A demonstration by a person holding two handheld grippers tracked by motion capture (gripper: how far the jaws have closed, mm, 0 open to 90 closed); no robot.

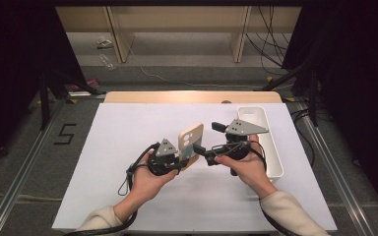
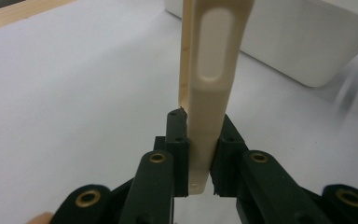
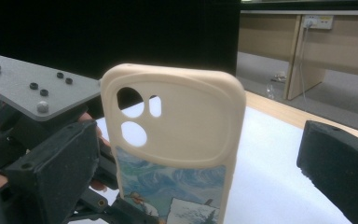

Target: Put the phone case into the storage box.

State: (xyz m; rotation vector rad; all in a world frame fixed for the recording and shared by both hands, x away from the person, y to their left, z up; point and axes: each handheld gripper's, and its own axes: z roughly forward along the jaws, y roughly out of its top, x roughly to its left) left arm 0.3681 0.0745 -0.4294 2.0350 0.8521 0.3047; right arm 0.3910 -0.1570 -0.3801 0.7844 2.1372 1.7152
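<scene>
A cream phone case [image 1: 191, 140] with camera cut-outs and a printed picture on its lower back stands upright above the middle of the white table. My left gripper [image 1: 184, 160] is shut on the case's bottom edge. In the left gripper view the two black jaws clamp the thin side of the case [image 2: 212, 70] between their pads [image 2: 179, 140]. My right gripper [image 1: 211, 142] faces the case from the right and is open. In the right gripper view the case [image 3: 177, 126] stands between its wide-spread jaws without touching either pad [image 3: 340, 172].
A white rectangular tray [image 1: 270, 142] lies on the table right behind the right hand, also in the left gripper view [image 2: 298, 42]. The white table sheet [image 1: 128, 137] ends at a wooden strip [image 1: 192, 97] on the far side. Dark curtains flank both sides.
</scene>
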